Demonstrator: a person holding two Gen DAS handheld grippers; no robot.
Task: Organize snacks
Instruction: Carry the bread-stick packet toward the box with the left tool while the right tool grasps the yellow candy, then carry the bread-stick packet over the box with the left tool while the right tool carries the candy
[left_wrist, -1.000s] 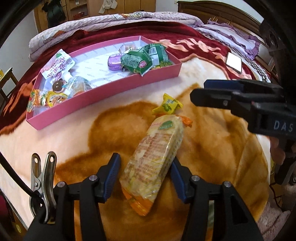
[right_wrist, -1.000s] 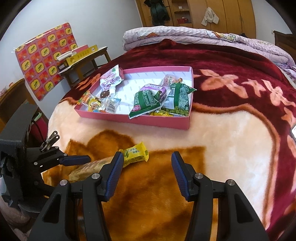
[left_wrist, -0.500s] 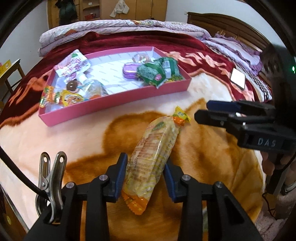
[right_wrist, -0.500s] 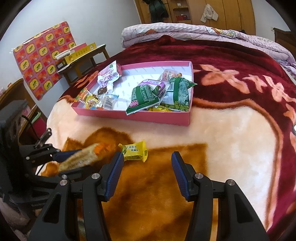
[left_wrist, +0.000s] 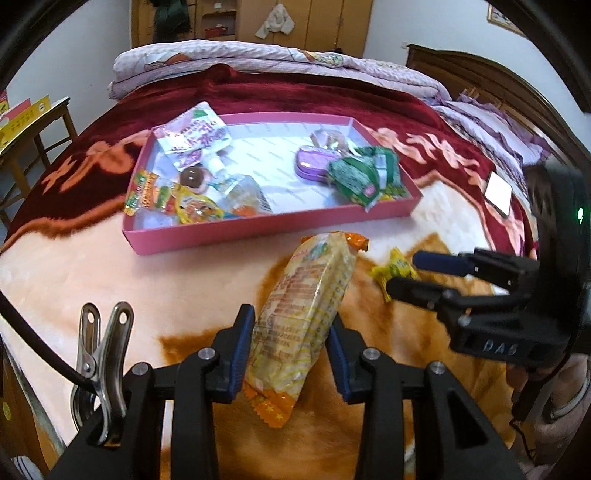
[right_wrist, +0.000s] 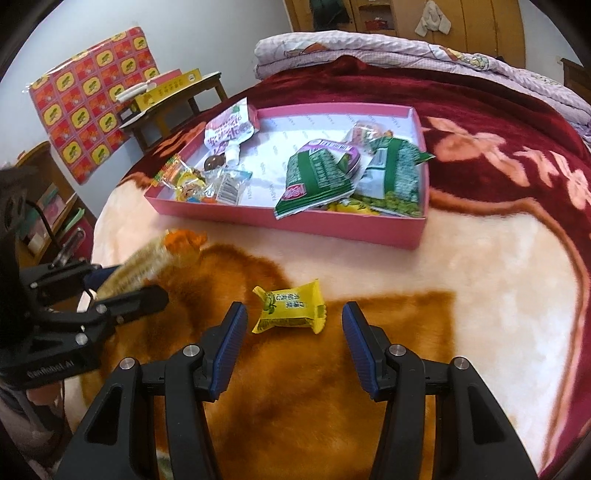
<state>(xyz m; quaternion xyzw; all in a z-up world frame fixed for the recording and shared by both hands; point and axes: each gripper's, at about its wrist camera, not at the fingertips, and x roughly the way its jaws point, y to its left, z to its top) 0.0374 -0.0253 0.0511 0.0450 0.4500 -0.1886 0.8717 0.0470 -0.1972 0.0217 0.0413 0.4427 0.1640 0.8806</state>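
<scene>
My left gripper (left_wrist: 290, 354) is shut on a long yellow cracker pack (left_wrist: 306, 299) with orange ends and holds it above the blanket; it also shows in the right wrist view (right_wrist: 147, 260). My right gripper (right_wrist: 291, 341) is open, with a small yellow candy packet (right_wrist: 290, 308) lying on the blanket just ahead between its fingers. The candy packet also shows in the left wrist view (left_wrist: 393, 269). A pink tray (left_wrist: 258, 230) holding several snacks lies further back on the bed; it also shows in the right wrist view (right_wrist: 332, 223).
In the tray lie green packets (right_wrist: 321, 177), a purple tin (left_wrist: 314, 168) and a pink pouch (left_wrist: 192, 136). A phone (left_wrist: 498, 192) lies on the blanket at the right. A wooden table (right_wrist: 173, 99) stands off the bed's left side.
My left gripper closed on the cracker pack and lifted it toward the tray. My right gripper moved left until the yellow candy packet lay between its fingers.
</scene>
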